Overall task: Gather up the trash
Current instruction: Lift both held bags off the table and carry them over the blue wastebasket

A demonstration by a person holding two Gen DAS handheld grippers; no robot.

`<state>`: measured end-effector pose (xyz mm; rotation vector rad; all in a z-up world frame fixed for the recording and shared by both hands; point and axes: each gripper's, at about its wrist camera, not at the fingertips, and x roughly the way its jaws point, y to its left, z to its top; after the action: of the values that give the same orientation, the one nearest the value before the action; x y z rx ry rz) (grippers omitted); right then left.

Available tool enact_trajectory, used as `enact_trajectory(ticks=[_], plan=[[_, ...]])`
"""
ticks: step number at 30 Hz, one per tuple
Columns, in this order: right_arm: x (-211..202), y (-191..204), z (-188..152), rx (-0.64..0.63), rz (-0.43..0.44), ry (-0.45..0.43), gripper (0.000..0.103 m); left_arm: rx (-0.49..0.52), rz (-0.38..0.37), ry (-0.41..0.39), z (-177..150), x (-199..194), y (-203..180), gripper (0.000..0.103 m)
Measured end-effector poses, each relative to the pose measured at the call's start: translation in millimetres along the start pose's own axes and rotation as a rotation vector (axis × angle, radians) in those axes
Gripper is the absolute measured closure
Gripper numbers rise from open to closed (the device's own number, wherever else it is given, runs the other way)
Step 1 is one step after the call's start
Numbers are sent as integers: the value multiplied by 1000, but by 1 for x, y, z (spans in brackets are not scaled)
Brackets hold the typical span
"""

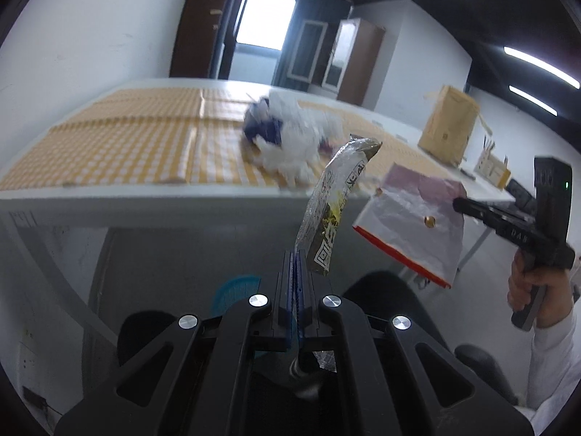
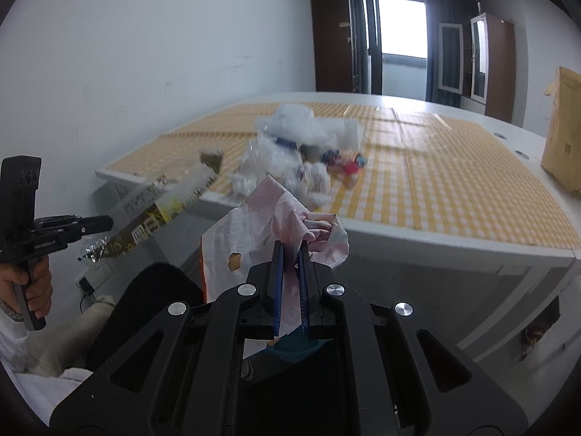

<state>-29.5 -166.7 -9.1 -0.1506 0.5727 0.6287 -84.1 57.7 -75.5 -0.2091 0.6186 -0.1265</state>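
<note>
The silver snack wrapper (image 1: 336, 207) is pinched at its lower end between the fingers of the left gripper (image 1: 297, 258), which are pressed nearly together on it; its long axis rises up and away from the fingertips, leaning to the right toward the table edge. To its right hangs the pink-and-white plastic bag (image 1: 414, 225), gripped at its crumpled rim by the right gripper (image 2: 290, 250), whose fingers stand narrow with bag film bunched between them. Both are held in the air, off the table (image 1: 109, 200) and below its edge. Seen from the right wrist, the wrapper (image 2: 159, 210) lies to the left of the bag (image 2: 276, 214), close but apart. The bag's mouth is probably turned toward the wrapper, though blur and folds leave that unsure. Dropping the wrapper in would mean carrying its free end rightward over the opening, so the left gripper has the shorter way. More trash (image 2: 297, 160) — clear film, tissue wads, small coloured scraps — waits on the yellow checked tablecloth (image 2: 454, 181), beyond both grippers.
</note>
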Motion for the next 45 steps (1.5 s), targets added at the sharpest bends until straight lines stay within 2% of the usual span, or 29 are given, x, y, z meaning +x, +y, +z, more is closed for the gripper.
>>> enact_trajectory(ticks=[9,16,21,31,37,39,45], plan=[[65,6,-45,7,13,150,96,-14,-5,154,-36,57,9,102],[115,4,-69,36,16,248,96,-49,23,260,-55,97,26,102],[149,3,-82,66,22,301,96,-84,37,313,-64,124,43,102],[218,1,-104,96,-6,403,96,-110,139,407,-78,179,64,102],[254,-1,-121,141,-11,474,96,-165,163,468,-87,214,80,102],[264,0,-122,149,-3,484,96,-213,143,499,-88,226,87,102],[291,4,-128,127,-23,524,96,-228,170,523,-84,251,90,102]])
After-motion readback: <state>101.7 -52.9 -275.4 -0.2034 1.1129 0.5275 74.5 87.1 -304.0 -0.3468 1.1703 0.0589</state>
